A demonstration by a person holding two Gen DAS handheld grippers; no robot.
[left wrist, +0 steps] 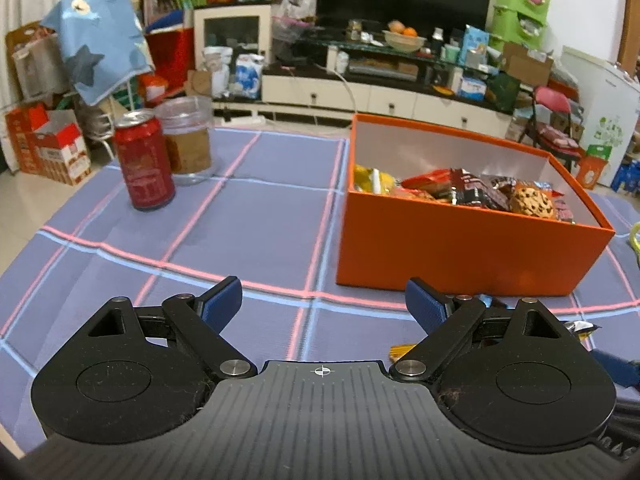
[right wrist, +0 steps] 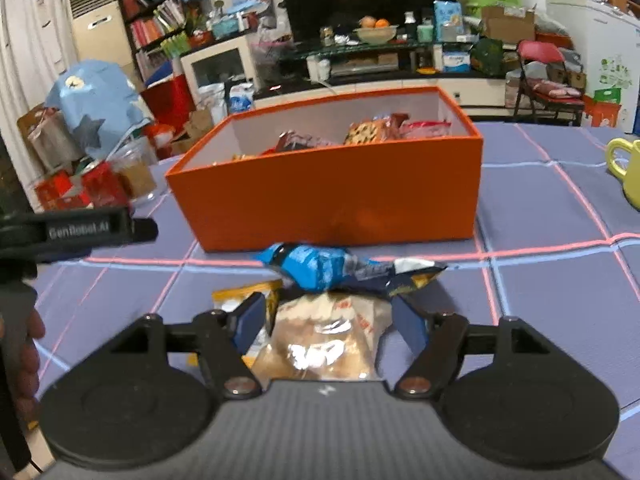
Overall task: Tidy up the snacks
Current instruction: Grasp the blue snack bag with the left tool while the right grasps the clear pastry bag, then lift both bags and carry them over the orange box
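Note:
An open orange box (left wrist: 460,252) stands on the purple checked tablecloth (left wrist: 248,216), with several snack packets (left wrist: 472,192) inside it. My left gripper (left wrist: 324,304) hovers open over bare cloth left of the box's near corner, nothing between its blue pads. In the right wrist view the box (right wrist: 332,200) is straight ahead. In front of it lie a blue packet (right wrist: 320,268), a yellow packet (right wrist: 240,294) and a tan packet (right wrist: 328,336). My right gripper (right wrist: 330,320) is open, with the tan packet between its pads; neither pad visibly presses on it.
A red can (left wrist: 144,164) and a glass jar (left wrist: 188,140) stand at the table's far left. A yellow-green mug (right wrist: 628,168) sits at the right. The left gripper's body (right wrist: 80,232) and a hand (right wrist: 24,352) show at the right view's left edge.

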